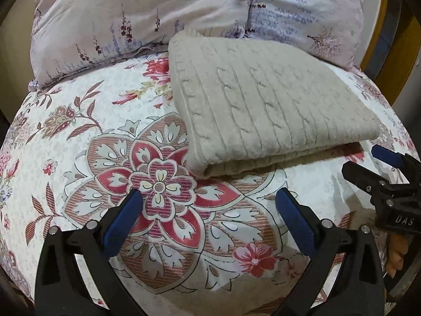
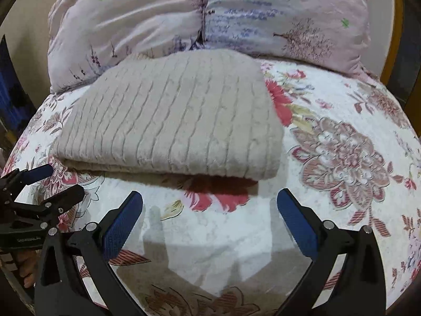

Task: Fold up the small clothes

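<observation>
Both claws hang released with nothing between their blue pads: the left gripper (image 1: 208, 200) over a big red flower print, the right gripper (image 2: 210, 200) over pale sheet. The folded beige cable-knit sweater (image 1: 263, 105) lies on the floral bedsheet (image 1: 65, 137) at twelve o'clock from the right claw, one o'clock from the left. Behind it sits a lilac pillow (image 2: 263, 18).

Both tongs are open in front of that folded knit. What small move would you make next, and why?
Probably ease both tongs back. The sweater already lies folded on the bedspread, and the left tongs and right tongs stand open and empty, short of its near edge.
</observation>
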Motion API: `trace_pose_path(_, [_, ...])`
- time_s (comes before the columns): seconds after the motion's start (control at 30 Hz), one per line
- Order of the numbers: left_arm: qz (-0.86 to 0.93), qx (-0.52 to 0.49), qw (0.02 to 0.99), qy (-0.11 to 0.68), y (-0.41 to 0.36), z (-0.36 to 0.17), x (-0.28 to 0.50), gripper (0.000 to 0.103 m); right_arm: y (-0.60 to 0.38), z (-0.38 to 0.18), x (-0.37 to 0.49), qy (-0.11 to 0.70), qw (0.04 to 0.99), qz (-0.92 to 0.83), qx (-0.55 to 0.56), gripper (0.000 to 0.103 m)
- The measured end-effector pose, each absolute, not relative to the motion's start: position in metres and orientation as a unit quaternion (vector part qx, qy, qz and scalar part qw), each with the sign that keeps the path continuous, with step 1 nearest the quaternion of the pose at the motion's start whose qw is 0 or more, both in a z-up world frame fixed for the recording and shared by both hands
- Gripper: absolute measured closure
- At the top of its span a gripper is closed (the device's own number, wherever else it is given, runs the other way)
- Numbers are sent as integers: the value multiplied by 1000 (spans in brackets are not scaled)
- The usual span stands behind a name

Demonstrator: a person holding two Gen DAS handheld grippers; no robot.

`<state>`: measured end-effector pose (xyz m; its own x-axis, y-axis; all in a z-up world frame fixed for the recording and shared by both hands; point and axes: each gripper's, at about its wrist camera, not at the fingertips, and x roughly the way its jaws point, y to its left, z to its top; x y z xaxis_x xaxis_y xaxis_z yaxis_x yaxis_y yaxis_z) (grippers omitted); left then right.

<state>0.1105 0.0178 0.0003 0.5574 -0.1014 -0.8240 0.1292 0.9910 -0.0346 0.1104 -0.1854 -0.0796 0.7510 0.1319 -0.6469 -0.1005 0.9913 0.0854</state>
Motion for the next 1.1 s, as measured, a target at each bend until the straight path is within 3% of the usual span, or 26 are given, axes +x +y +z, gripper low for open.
trace_pose_path(1.1, [-48, 28, 890, 453, 12, -1, 116, 2, -180, -84, 115, 356, 934, 26, -2, 1])
